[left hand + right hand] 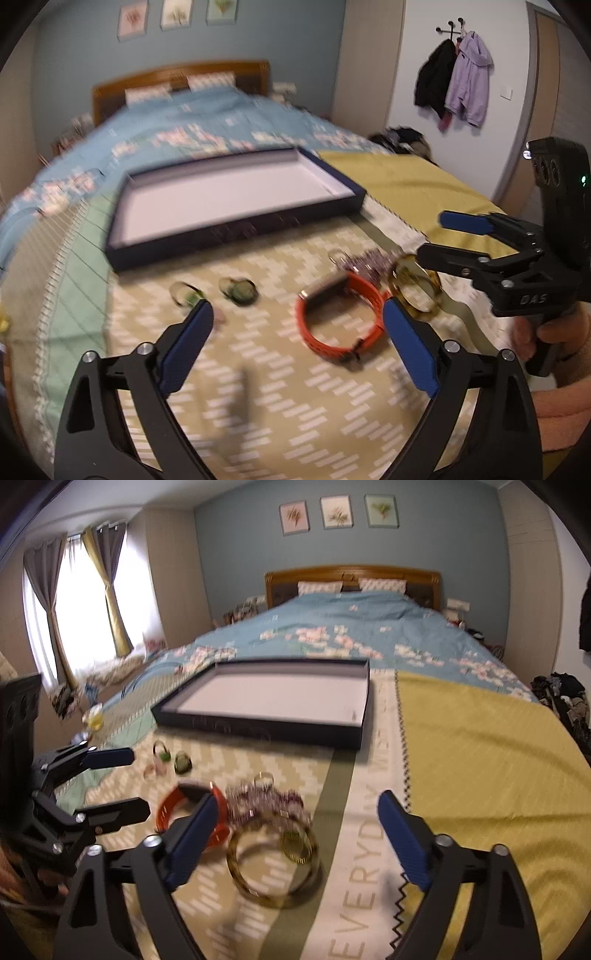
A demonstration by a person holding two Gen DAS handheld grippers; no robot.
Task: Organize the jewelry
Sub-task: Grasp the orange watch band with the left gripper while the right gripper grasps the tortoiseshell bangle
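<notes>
On the near end of the bed, across a patterned cloth (295,934), the jewelry lies loose: an orange band (341,317) at the middle, a purple beaded chain (266,801) just beyond it, an amber bangle (273,864) to the right with a small gold ring (295,847) lying inside it, and two greenish rings (212,291) to the left. Beyond them sits the dark tray (258,727), with nothing in it. Both the left tool (299,328) and the right tool (295,823) stand wide open, holding nothing. The bangle looks stiff and slick, best pinched across its rim; the chain is limp and may snag its neighbours. The band is probably soft and springy. Small rings sink into cloth, so picking them cleanly seems hardest.
</notes>
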